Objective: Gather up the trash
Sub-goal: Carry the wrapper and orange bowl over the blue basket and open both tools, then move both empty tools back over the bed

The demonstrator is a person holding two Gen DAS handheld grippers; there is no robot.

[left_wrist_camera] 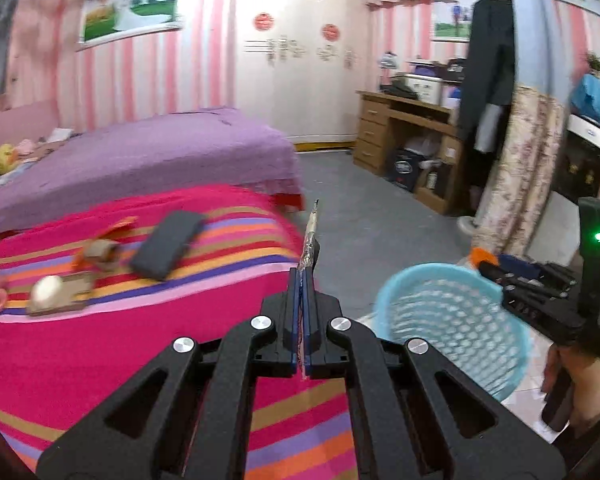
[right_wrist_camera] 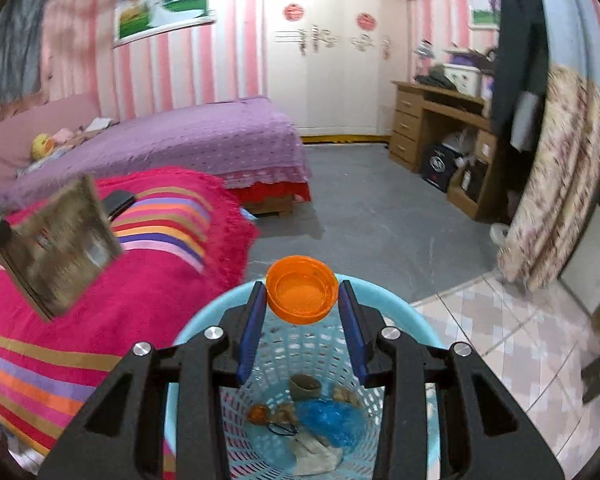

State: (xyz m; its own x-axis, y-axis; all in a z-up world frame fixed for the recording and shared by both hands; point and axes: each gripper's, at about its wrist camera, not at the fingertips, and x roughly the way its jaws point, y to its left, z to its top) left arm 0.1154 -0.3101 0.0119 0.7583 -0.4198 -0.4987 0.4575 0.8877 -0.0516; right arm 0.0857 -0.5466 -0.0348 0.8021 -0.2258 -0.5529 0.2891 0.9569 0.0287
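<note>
A round orange plastic cap [right_wrist_camera: 302,290] sits clamped between the right gripper's [right_wrist_camera: 302,300] fingers above the light-blue perforated plastic basket [right_wrist_camera: 404,316]. The left gripper [left_wrist_camera: 303,276], clenched, pinches a thin flat foil wrapper [left_wrist_camera: 310,236] beside the striped pink blanket [left_wrist_camera: 100,360].

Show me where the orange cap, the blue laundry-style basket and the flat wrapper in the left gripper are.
orange cap [right_wrist_camera: 302,290], right wrist view, on its inner face.
blue basket [left_wrist_camera: 452,312], left wrist view, on its mesh inner wall.
flat wrapper [right_wrist_camera: 60,248], right wrist view, on its broad face.
</note>
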